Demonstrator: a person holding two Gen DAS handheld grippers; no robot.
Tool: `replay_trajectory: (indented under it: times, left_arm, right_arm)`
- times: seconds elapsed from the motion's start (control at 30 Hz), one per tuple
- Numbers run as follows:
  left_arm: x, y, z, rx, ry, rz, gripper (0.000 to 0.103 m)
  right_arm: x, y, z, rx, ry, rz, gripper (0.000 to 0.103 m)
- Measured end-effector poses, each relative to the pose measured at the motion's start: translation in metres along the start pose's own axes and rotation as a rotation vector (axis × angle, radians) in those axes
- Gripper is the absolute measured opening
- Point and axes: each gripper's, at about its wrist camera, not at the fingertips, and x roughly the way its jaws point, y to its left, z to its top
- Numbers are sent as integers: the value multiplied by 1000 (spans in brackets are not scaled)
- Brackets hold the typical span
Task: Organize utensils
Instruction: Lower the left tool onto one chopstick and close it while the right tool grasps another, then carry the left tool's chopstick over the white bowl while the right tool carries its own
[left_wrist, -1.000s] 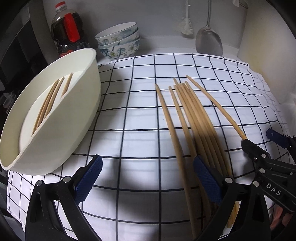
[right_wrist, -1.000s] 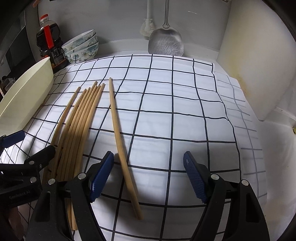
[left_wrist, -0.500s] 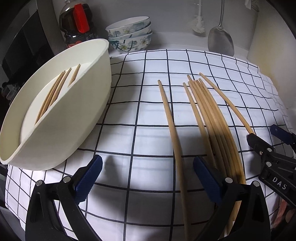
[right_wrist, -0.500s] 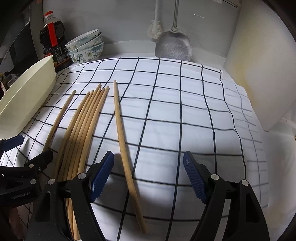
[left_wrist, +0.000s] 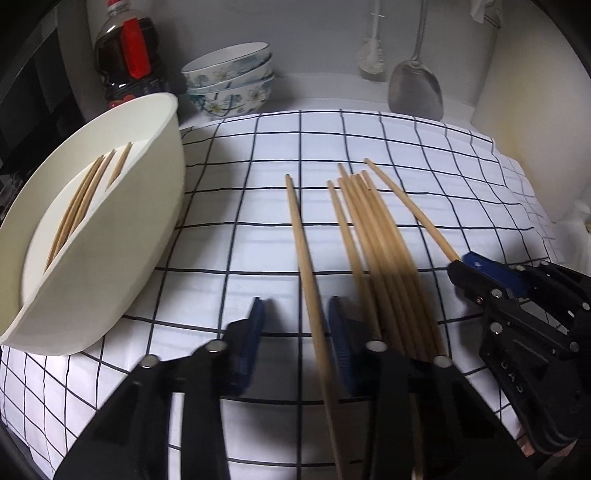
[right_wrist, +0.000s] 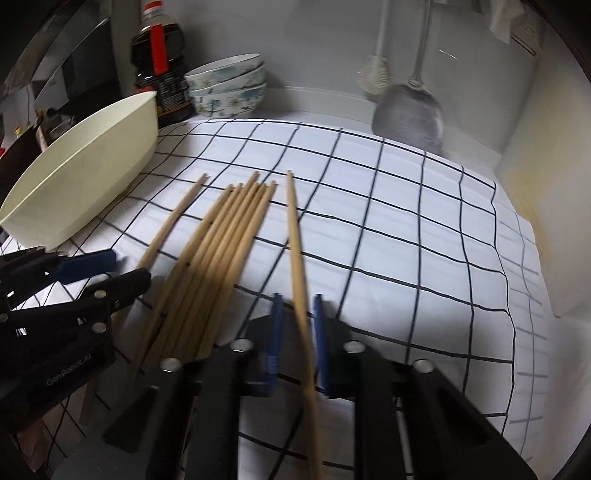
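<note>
Several wooden chopsticks (left_wrist: 376, 236) lie on a white checked cloth (left_wrist: 240, 192). One chopstick (left_wrist: 303, 251) lies apart at their left, between the fingers of my left gripper (left_wrist: 295, 332), whose jaws are narrowed around it with gaps still showing. Another single chopstick (right_wrist: 297, 254) lies at the bundle's right (right_wrist: 229, 240); my right gripper (right_wrist: 297, 332) has its jaws nearly closed around it. A cream bowl (left_wrist: 110, 206) at the left holds several chopsticks (left_wrist: 85, 199).
Stacked floral bowls (left_wrist: 232, 85) and a dark bottle (left_wrist: 127, 62) stand at the back left. A metal spatula (left_wrist: 415, 92) and a brush (left_wrist: 373, 55) hang on the back wall. A white wall (right_wrist: 546, 184) bounds the right side.
Both grippers have closed a lot from wide open, each around a single chopstick. The left gripper shifted left so the separated chopstick sits between its fingers.
</note>
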Motion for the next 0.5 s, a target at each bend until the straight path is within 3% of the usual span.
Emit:
replay_trajectory:
  times: [0.07, 0.33, 0.5]
  left_arm:
    - [-1, -6, -1, 27, 3, 3, 9]
    - [-6, -4, -1, 36, 37, -3, 7]
    - [-31, 0, 6, 48, -7, -23, 7]
  right_arm:
    - [0, 0, 0, 4, 2, -2, 6]
    - [-12, -12, -6, 143, 4, 54, 6]
    - [-32, -15, -5, 210, -28, 66, 6]
